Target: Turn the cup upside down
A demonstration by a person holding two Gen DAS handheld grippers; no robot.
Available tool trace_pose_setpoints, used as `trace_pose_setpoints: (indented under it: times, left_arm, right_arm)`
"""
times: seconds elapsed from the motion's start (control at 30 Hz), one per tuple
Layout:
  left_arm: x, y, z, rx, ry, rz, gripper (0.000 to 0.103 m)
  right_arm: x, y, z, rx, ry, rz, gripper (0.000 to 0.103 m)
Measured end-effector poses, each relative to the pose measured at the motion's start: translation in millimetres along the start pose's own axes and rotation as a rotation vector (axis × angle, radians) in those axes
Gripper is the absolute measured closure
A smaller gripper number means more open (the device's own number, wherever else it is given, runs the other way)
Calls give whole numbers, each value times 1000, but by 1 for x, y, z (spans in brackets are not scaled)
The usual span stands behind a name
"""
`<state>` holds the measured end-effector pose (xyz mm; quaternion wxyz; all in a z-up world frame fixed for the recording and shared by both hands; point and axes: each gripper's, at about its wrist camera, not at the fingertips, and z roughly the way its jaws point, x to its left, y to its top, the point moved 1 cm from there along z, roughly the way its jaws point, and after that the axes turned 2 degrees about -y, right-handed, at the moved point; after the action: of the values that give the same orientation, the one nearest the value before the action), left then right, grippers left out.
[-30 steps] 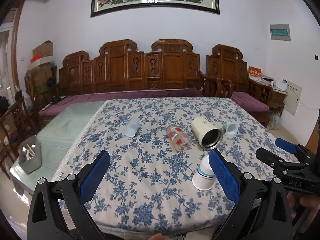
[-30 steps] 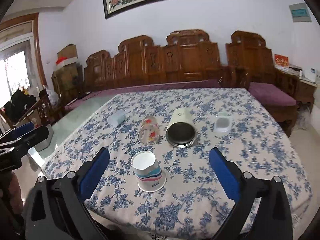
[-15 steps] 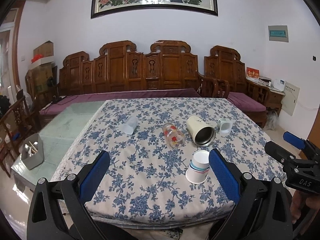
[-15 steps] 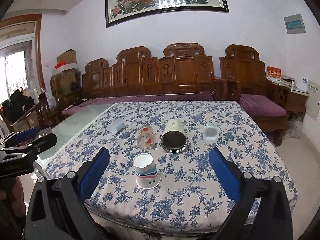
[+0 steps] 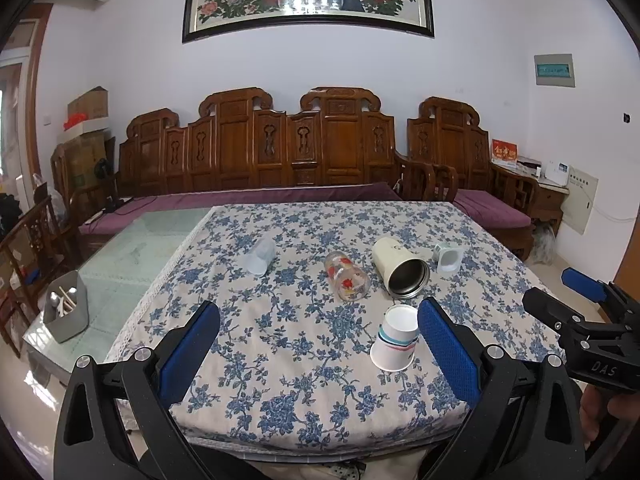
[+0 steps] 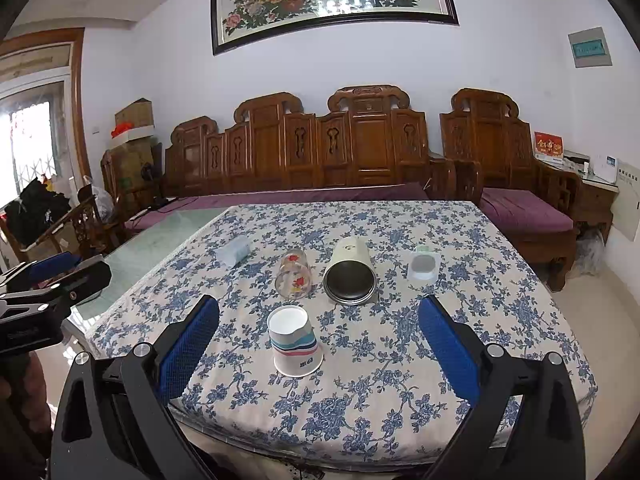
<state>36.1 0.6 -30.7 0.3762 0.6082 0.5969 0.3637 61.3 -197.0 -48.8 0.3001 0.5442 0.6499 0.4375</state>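
Readable: "DAS" in pale letters on the black right gripper (image 5: 592, 312), seen from the left wrist. Small dark print on the white paper cup with blue, teal and pink stripes (image 6: 295, 342), too small to read. Cup upside down, wide rim on the blue-flowered tablecloth (image 6: 400, 392), near the front edge, free of both grippers. Left gripper (image 5: 318, 350) jaws wide open, empty; right likewise.

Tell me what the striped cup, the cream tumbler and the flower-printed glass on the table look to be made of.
Striped cup: apparently paper, matte white with printed colour bands and a thin rolled rim.
Cream tumbler: likely stainless steel under a matte cream coat; its inside is dark, dull metal.
Flower-printed glass: clear glass or plastic, since the tablecloth shows through; which one cannot be told.
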Motion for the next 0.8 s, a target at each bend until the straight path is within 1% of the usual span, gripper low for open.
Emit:
trace_pose_setpoints:
  times: [0.8]
  left_arm:
    - [-3,5,-8,-21,-6,-1,8]
  right_arm:
    - [0,-2,-1,-5,4,5,3]
